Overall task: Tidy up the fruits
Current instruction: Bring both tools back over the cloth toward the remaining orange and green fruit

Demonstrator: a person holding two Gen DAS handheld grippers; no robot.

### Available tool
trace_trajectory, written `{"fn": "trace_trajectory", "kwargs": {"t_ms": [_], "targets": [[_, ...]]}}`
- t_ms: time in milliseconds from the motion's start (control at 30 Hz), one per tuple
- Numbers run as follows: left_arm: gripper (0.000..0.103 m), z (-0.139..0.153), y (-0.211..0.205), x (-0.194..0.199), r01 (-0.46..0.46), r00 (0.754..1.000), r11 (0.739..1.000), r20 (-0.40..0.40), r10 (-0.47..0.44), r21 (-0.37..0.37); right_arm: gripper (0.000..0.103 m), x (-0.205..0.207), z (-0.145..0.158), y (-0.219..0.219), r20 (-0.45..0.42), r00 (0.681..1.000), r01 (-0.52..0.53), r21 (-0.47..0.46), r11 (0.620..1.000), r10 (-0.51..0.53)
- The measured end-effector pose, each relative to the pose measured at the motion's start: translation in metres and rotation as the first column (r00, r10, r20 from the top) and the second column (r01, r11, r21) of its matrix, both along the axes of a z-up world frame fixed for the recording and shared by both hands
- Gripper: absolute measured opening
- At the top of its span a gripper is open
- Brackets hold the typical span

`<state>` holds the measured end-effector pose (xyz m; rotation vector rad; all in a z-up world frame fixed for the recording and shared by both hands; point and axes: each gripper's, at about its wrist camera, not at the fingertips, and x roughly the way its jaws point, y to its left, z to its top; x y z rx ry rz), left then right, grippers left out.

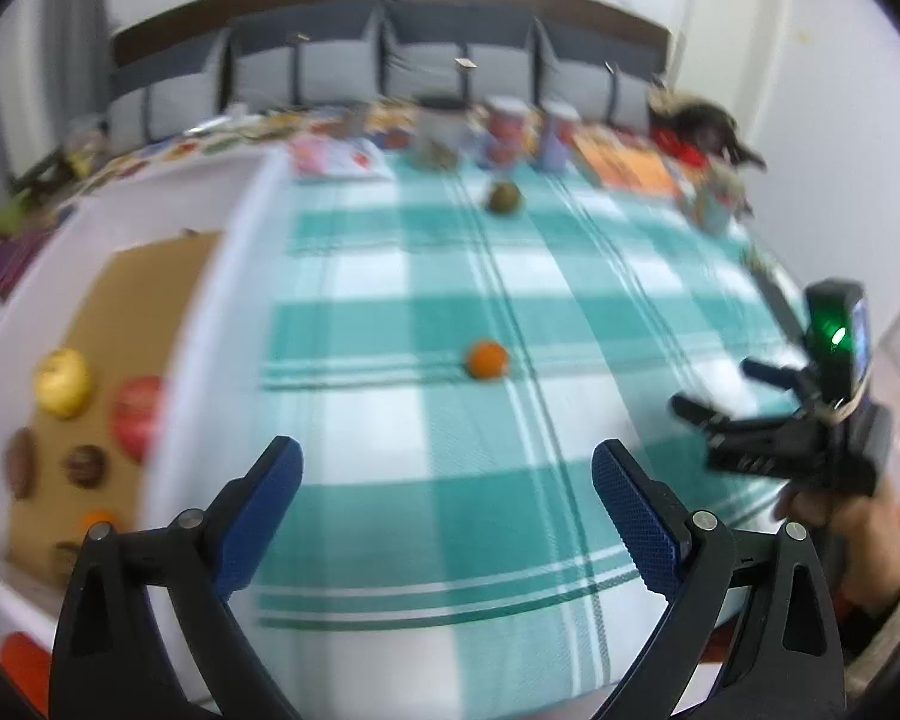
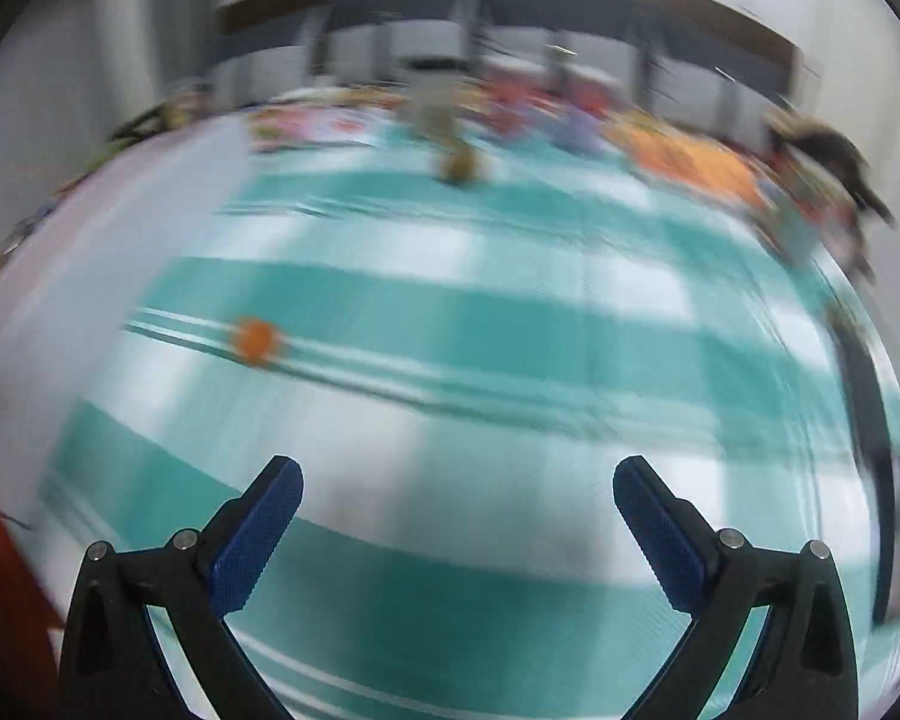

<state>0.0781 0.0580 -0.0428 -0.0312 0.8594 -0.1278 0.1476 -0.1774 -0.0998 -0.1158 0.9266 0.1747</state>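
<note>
Both grippers empty over checked cloth, fruit ahead.

We see L gripper and R gripper w/ fingers spread apart, nothing between. Orange lies mid teal-white tablecloth; brownish fruit farther. Cardboard sheet at left carries yellow apple. Grey cushions line far wall.

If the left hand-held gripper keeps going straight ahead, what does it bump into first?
Probably the orange. It lies on the checked cloth almost dead ahead of the open left hand-held gripper, with nothing between them. The brownish fruit sits farther back. Depth is hard to judge in this blurry fisheye view.
</note>
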Motion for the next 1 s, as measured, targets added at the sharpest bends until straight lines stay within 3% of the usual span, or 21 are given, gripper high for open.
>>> {"fn": "trace_trajectory", "kwargs": {"t_ms": [167,300,433,667,1000], "targets": [[0.098,-0.060,-0.027,0.021,0.000,0.998,0.999,-0.062,0.002,0.032,0.103,-0.016,-0.026,-0.062,-0.003,0.988,0.155,0.018,0.988,-0.155],[0.098,-0.080,-0.033,0.028,-0.031,0.997,0.999,-0.071,0.034,0.044,0.103,-0.012,-0.017,-0.069,0.026,0.984,0.177,0.053,0.983,-0.178],[0.098,-0.093,-0.036,0.032,-0.043,0.996,0.994,-0.077,0.051,0.101,0.103,-0.010,-0.018,-0.046,0.052,0.993,0.110,0.009,0.994,-0.110],[0.101,-0.103,-0.034,0.031,-0.063,0.995,0.995,-0.070,0.069,0.076,0.103,-0.011,-0.031,-0.016,0.058,0.998,0.027,-0.056,0.998,-0.024],[0.102,-0.105,-0.034,0.032,-0.063,0.996,0.996,-0.066,0.067,0.070,0.103,0.000,-0.048,-0.024,-0.005,0.998,0.058,-0.025,0.998,-0.058]]}}
